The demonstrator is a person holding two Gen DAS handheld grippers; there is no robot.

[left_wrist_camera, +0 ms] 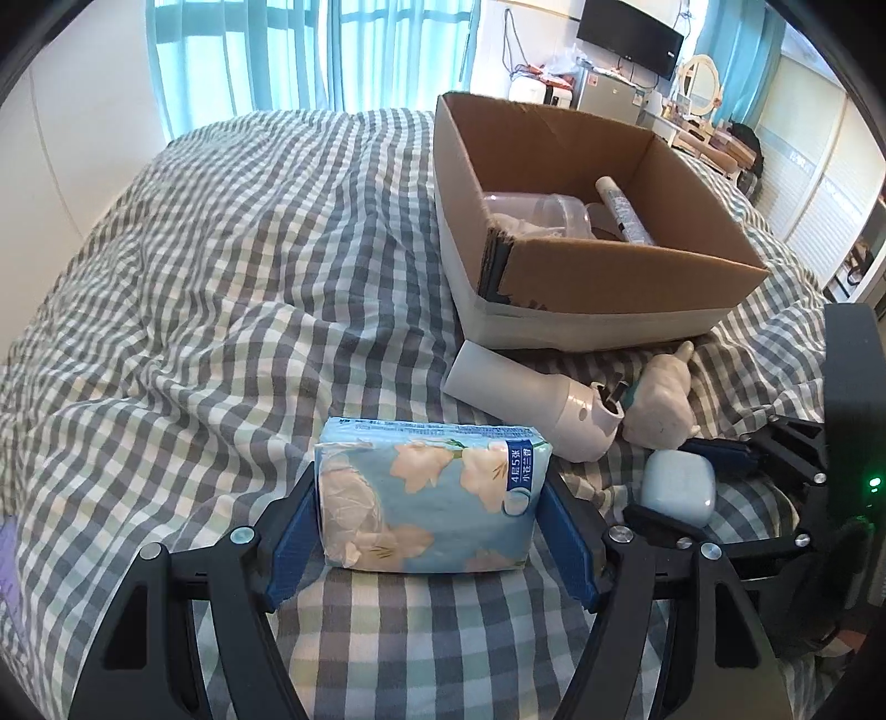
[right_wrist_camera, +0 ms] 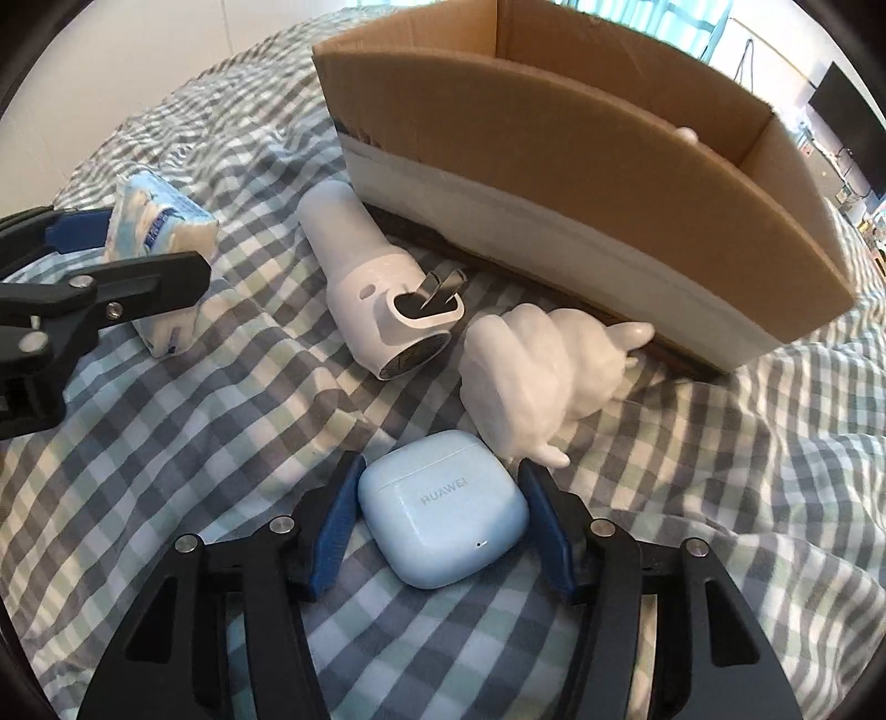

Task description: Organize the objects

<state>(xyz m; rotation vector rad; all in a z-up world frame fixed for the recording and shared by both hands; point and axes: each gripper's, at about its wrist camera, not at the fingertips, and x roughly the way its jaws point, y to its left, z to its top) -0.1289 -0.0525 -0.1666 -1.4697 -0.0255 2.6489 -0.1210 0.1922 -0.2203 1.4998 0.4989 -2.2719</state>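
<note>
Two grippers work the grey-checked bedspread [left_wrist_camera: 221,277]. The left gripper [left_wrist_camera: 429,520] squeezes a blue floral tissue pack [left_wrist_camera: 426,498]. The right gripper [right_wrist_camera: 440,531] spreads around a pale-blue earbud case [right_wrist_camera: 443,507], pads not touching.

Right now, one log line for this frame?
left hand-held gripper: around tissue pack | right hand-held gripper: around earbud case | cardboard box: partly filled

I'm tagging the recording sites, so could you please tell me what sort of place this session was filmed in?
Most likely a home bedroom. The work surface is a bed with a checked duvet, teal curtains hang over a bright window behind it, and a wall-mounted television and a dressing-table mirror stand beyond.
</note>
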